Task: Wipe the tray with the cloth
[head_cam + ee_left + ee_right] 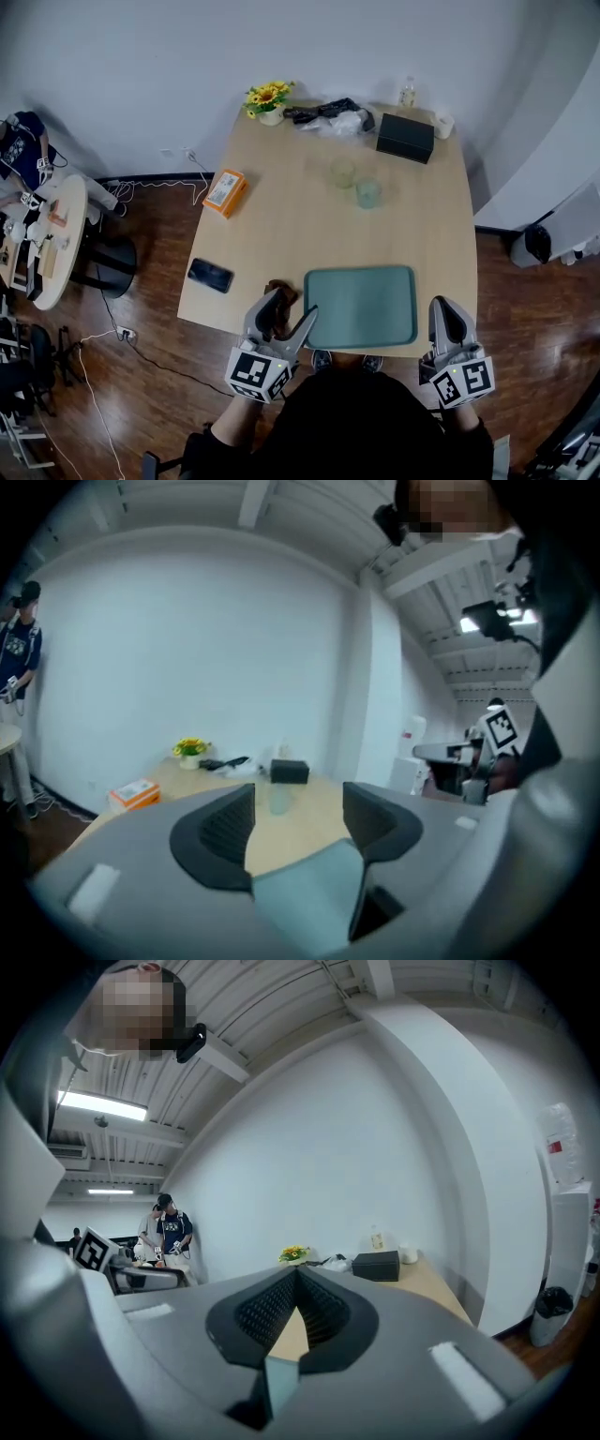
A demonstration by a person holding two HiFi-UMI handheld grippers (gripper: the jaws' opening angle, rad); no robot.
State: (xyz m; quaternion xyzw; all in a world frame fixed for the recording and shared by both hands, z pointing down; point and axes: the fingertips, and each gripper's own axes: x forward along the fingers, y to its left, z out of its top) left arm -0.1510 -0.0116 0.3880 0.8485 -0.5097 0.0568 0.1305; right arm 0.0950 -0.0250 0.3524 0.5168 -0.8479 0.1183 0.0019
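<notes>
A teal tray (361,305) lies flat near the table's front edge. Just left of it a dark brown cloth (279,290) lies crumpled on the wood. My left gripper (286,319) hovers over the cloth's near side with its jaws apart; nothing shows between them in the left gripper view (298,822), only bare table and a corner of the tray (309,892). The cloth is hidden in that view. My right gripper (447,319) is by the tray's right front corner, shut and empty, its pads meeting in the right gripper view (297,1312).
On the wooden table (281,225) are a black phone (210,275), an orange box (225,191), two glasses (367,192), a black box (405,137), a flower pot (268,99), a bottle (407,92) and a cup (442,125). A round side table (52,234) stands far left.
</notes>
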